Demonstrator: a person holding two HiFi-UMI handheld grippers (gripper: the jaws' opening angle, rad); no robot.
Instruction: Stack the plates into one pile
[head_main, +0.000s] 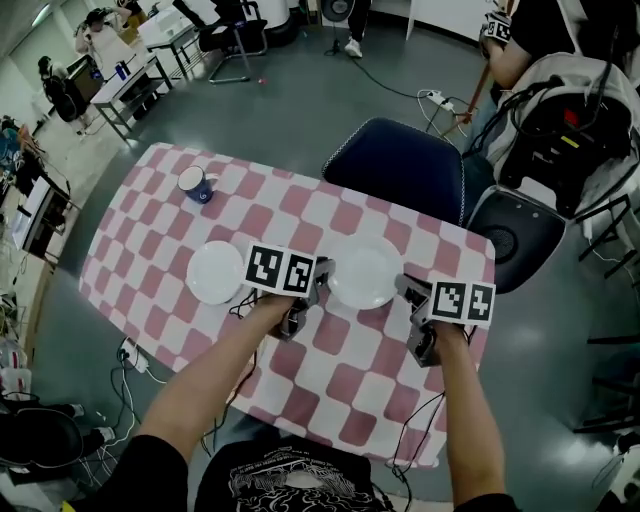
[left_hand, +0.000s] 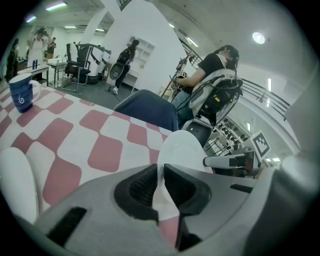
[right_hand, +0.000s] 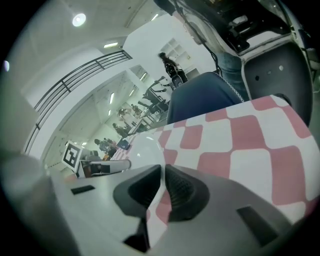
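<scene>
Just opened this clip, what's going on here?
A person stands at a checkered table with a claw in each hand. The left claw is shut on the left rim of the right-hand plate. The right claw, jaws together, sits at that plate's right rim; whether it grips is unclear. The second plate lies apart to the left, so nothing is stacked yet. A blue mug stands farther back.

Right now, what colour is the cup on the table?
The cup is dark blue with a white mark on its side. It shows best in the left gripper view.
</scene>
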